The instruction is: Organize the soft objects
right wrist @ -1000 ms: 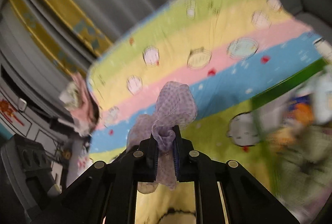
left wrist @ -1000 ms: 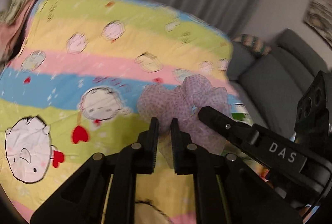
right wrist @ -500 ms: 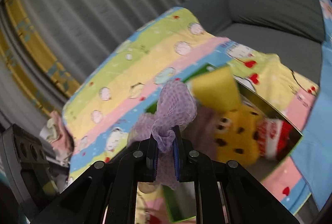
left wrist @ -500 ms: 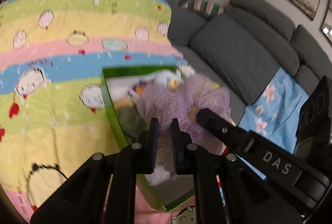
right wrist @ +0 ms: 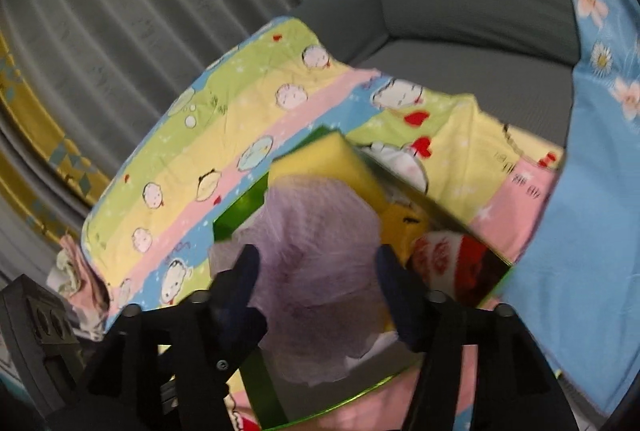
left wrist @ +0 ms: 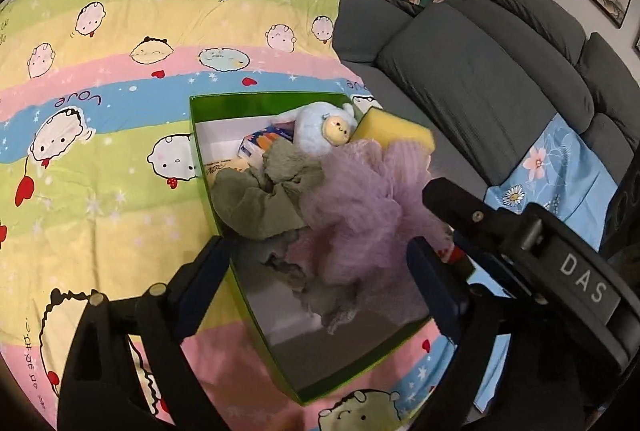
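A green box [left wrist: 244, 295] sits on the striped cartoon blanket [left wrist: 100, 135]. In it lie a purple mesh bath puff [left wrist: 360, 207], an olive cloth [left wrist: 260, 199], a light blue plush doll [left wrist: 324, 127], a yellow sponge [left wrist: 396, 135] and a grey cloth [left wrist: 336, 303]. My left gripper [left wrist: 320, 263] is open above the box with the puff between its fingers. My right gripper [right wrist: 318, 271] is open too, and the puff [right wrist: 316, 247] sits between its fingers over the box [right wrist: 236, 215], beside the sponge [right wrist: 324, 159]. The right gripper's body [left wrist: 540, 263] shows in the left wrist view.
A grey sofa [left wrist: 480, 71] stands to the right, with a blue floral cloth [left wrist: 560, 175] on it. Grey curtains [right wrist: 140, 11] hang behind the bed. Pink clothing [right wrist: 76, 279] lies at the blanket's far edge. A red and white item [right wrist: 444, 259] lies in the box.
Both grippers carried the puff from over the blanket to the green box. Both have opened, and the puff now rests loose among the things in the box.
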### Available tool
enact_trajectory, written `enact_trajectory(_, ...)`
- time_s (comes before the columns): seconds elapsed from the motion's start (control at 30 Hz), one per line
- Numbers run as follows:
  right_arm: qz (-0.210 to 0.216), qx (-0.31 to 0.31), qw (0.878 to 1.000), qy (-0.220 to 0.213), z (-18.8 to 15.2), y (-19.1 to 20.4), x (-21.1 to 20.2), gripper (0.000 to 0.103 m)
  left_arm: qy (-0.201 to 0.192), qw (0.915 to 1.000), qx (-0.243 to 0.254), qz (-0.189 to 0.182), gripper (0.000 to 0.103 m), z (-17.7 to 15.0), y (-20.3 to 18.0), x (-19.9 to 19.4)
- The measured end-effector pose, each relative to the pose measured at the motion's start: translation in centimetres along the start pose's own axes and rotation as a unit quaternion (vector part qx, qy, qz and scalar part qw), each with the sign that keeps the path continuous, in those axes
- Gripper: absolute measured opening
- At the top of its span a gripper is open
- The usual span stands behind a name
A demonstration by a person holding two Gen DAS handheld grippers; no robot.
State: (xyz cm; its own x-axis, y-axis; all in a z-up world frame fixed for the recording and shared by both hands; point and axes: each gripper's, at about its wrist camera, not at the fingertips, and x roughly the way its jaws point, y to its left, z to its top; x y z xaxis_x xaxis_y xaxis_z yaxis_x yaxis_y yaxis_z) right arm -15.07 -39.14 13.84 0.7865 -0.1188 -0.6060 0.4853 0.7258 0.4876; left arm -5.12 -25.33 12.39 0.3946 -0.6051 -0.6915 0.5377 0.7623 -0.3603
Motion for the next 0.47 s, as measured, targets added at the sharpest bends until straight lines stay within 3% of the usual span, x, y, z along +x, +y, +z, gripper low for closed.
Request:
enact_trajectory(0.03,-0.008,-0.006,1.0,-0.007,0.1,0.1,-0.4,0.071,0.0,1.0,0.0,-0.002,0.102,0.0,0.0,-0.2)
enact_trajectory(0.17,-0.039,-0.031,0.998,-0.036,0.2,0.6,-1.7,0.085,-0.009,0.9998,0.002,0.016,0.102,-0.1,-0.2,-0.9)
enact_trajectory(0.27,-0.038,-0.048,0.997,-0.056,0.1,1.2,-2.6,0.089,-0.018,0.9995,0.008,0.022,0.102,-0.4,-0.4,-1.5)
enact_trajectory(0.47,-0.026,-0.064,0.996,-0.049,0.0,1.8,-2.6,0.09,-0.027,0.9986,0.021,0.042,0.102,-0.8,-0.9,-2.0)
